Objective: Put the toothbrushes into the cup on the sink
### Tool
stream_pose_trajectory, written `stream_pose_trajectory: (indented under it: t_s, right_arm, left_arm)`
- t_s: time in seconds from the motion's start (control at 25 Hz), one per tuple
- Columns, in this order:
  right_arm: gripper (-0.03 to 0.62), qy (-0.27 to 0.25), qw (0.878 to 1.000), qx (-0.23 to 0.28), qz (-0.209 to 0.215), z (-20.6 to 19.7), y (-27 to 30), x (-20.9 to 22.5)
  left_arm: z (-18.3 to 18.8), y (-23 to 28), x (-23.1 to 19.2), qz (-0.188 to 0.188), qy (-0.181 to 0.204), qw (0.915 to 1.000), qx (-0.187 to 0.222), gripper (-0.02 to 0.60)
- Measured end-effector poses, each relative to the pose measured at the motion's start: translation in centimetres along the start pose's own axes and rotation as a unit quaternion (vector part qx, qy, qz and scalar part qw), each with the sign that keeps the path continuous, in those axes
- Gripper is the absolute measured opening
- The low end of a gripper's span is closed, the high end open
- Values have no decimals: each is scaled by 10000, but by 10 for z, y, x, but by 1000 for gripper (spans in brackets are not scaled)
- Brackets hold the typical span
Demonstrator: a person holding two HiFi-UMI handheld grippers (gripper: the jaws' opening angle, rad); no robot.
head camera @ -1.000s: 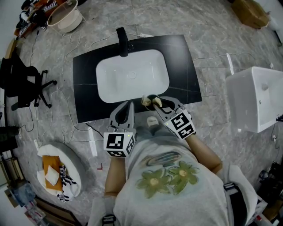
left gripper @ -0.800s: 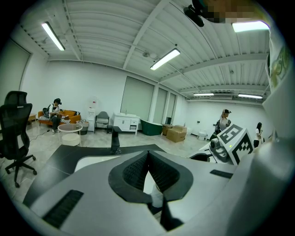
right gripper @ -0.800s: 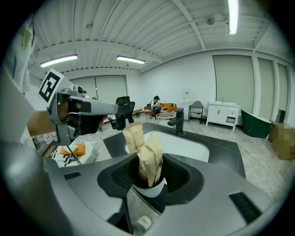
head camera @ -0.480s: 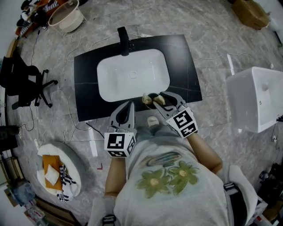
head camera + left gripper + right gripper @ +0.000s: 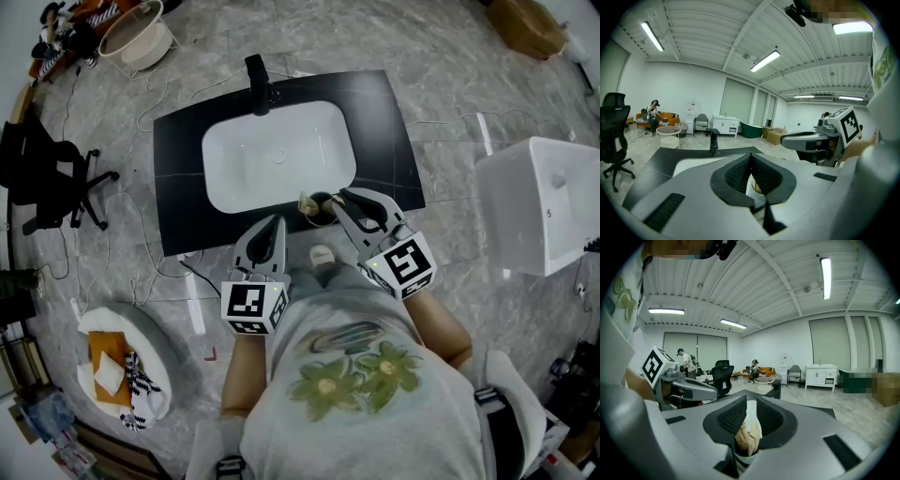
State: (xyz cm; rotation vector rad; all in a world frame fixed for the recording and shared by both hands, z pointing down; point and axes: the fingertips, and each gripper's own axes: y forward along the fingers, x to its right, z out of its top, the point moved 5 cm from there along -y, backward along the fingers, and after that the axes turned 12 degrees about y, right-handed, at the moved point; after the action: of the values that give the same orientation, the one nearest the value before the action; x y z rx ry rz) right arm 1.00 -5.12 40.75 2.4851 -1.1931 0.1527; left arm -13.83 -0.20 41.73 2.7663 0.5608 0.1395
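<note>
The cup (image 5: pixel 321 208) stands on the black counter (image 5: pixel 183 141) at the front rim of the white basin (image 5: pixel 278 155), with beige-wrapped toothbrushes (image 5: pixel 306 201) sticking out of it. My right gripper (image 5: pixel 351 201) hovers just above and right of the cup. In the right gripper view its jaws (image 5: pixel 751 411) stand apart, having just been closing. The toothbrush tops (image 5: pixel 749 437) and the cup rim (image 5: pixel 750 457) show below the gap, and no pad presses on them. My left gripper (image 5: pixel 274 223) is shut and empty at the counter's front edge (image 5: pixel 751 161).
A black faucet (image 5: pixel 258 84) stands behind the basin. On the floor are an office chair (image 5: pixel 47 183), a white cabinet (image 5: pixel 544 206) at the right, a round basket (image 5: pixel 139 37), a round tray (image 5: pixel 122 361) and loose cables.
My right gripper has let go of the toothbrush at the cup and lifted up and away to the right. The left gripper has kept still.
</note>
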Motion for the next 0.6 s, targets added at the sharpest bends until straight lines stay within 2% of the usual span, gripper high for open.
stream_pose_trajectory:
  t_s: [0.16,0.6]
  right_arm:
    - [60,31,9999,136,82,3,-10,-9]
    - [43,33,9996,-44,265,-14,-28,-30]
  left_arm:
    - [3,-3,5,-84,26,10000,41,18]
    - [7,-9,21,-317,95,9994,87,18]
